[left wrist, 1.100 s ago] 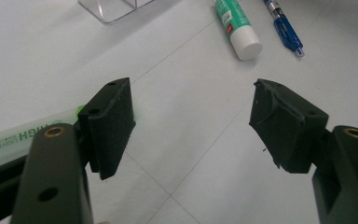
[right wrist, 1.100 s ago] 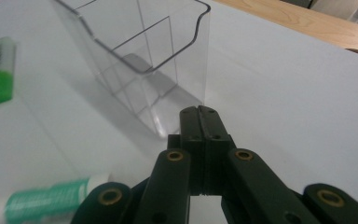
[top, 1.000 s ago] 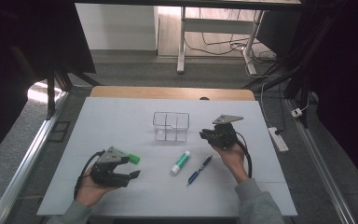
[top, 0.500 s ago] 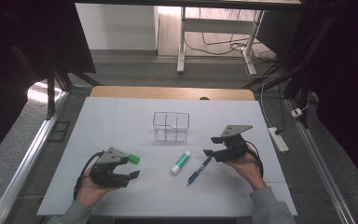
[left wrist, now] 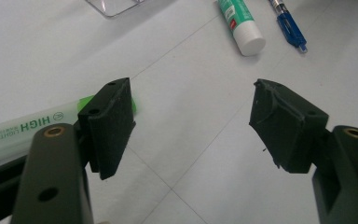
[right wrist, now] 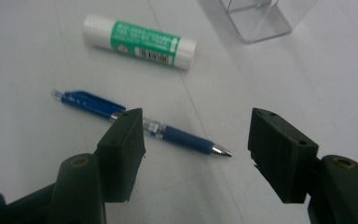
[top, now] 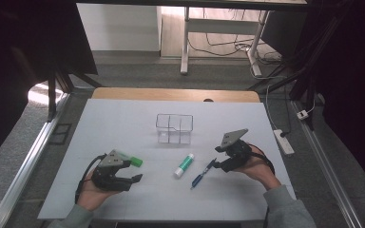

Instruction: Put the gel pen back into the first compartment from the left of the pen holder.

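Fingers of both grippers gape over the white table (grey floor beyond), blue pen near

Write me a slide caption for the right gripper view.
Open right gripper poised over a blue pen, with a green-labelled glue stick and a clear organizer beyond.

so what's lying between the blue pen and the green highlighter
The glue stick lies between the pen and the highlighter, on the table. The high view shows it.
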